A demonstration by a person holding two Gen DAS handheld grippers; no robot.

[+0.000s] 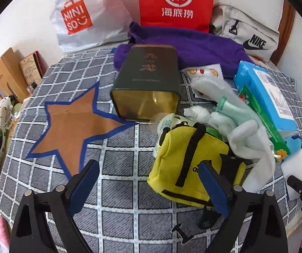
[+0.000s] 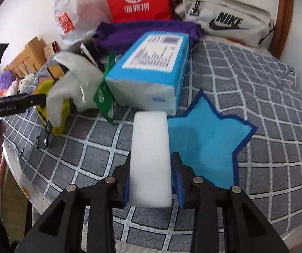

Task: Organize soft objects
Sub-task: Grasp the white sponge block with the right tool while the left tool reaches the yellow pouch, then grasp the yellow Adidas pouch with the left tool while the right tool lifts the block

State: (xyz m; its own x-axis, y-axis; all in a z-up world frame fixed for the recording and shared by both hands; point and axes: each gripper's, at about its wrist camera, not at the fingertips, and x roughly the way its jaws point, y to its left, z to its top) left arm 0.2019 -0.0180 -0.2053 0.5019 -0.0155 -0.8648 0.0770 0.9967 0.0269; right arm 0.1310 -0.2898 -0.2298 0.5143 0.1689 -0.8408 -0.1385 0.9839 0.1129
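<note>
Sorting barely begun — both stars bare
Right gripper point(image 2: 151, 181) holds white sponge block point(image 2: 149, 158); left gripper point(image 1: 148, 185) wide, empty — yellow pouch point(image 1: 184, 164) pile unsorted

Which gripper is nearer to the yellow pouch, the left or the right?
Left. The left gripper stands open right at the yellow pouch, one finger in front of it. The right gripper is further off across the cloth, with a white foam block between its fingers.
</note>
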